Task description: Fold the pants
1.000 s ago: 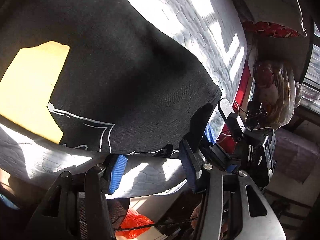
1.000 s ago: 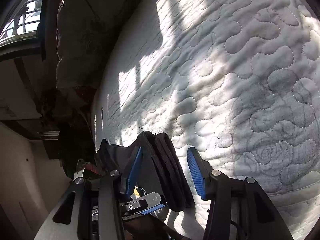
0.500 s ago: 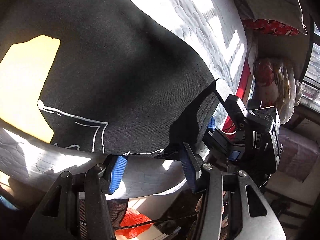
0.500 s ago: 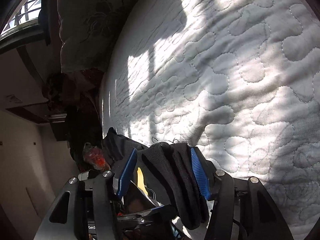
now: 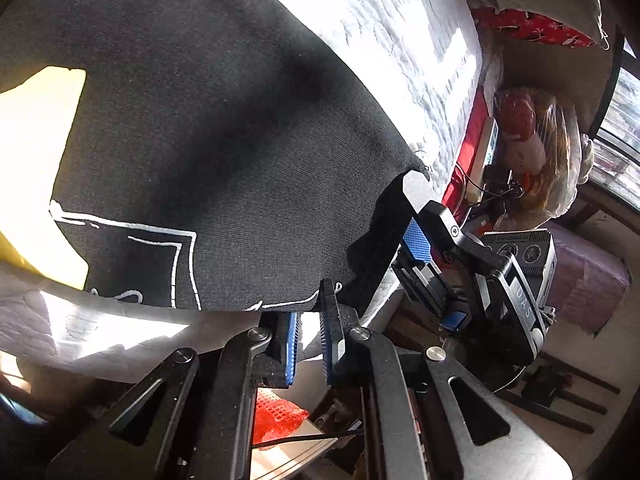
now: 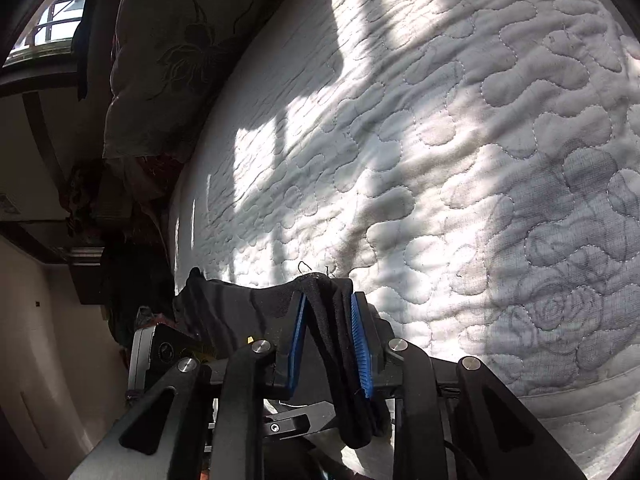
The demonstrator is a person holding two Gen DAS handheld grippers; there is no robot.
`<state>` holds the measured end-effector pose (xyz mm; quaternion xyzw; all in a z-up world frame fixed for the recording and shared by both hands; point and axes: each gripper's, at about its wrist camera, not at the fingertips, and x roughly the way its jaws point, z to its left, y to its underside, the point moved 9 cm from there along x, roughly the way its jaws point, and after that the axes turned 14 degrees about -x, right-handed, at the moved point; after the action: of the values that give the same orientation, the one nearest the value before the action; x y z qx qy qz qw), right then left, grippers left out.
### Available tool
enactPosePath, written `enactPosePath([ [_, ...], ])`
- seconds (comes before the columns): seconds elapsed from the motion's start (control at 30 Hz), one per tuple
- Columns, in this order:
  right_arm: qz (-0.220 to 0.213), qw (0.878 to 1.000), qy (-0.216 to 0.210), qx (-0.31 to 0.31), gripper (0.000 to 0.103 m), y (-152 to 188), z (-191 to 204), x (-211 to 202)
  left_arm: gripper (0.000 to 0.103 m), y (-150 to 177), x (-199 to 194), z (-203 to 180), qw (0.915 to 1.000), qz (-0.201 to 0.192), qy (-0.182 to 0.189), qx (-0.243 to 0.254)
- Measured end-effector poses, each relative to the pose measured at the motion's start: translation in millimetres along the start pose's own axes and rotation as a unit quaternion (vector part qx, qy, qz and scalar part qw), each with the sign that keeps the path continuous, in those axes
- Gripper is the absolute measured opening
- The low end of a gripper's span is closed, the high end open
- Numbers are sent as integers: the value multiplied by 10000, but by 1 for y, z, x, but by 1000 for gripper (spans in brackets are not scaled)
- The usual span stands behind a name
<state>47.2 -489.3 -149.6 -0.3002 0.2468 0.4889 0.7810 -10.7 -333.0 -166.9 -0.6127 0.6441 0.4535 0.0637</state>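
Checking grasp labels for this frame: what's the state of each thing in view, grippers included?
Pants: black, spread on the bed, near edge pinched at two spots.
Left gripper: shut on the pants' hem.
Right gripper: shut on a bunched fold of the pants.
Mattress: white quilted cover, bare beyond the pants, sunlit in patches.
Pillow: lying at the far end of the bed.

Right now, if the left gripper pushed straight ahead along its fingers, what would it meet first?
The black pants: the left gripper is already shut on their hem, so more of that cloth, with the quilted mattress probably under it; depth is unclear.
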Motion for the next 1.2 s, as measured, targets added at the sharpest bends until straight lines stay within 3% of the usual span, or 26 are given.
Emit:
enactPosePath([
  [0.27,-340,9994,-19,16,18,10,25,-20,6,8,-25,-5,9996,56,270,114],
  [0.63,-472,9985,150,-225,16,14,69,-25,6,5,-55,-5,9984,4,556,65],
  [0.93,-343,9982,182,-451,16,11,113,-1,6,-14,-98,13,9952,-132,948,-190],
  [1.2,11,9980,178,-613,16,11,158,52,6,-44,-137,50,9887,-256,1309,-680],
])
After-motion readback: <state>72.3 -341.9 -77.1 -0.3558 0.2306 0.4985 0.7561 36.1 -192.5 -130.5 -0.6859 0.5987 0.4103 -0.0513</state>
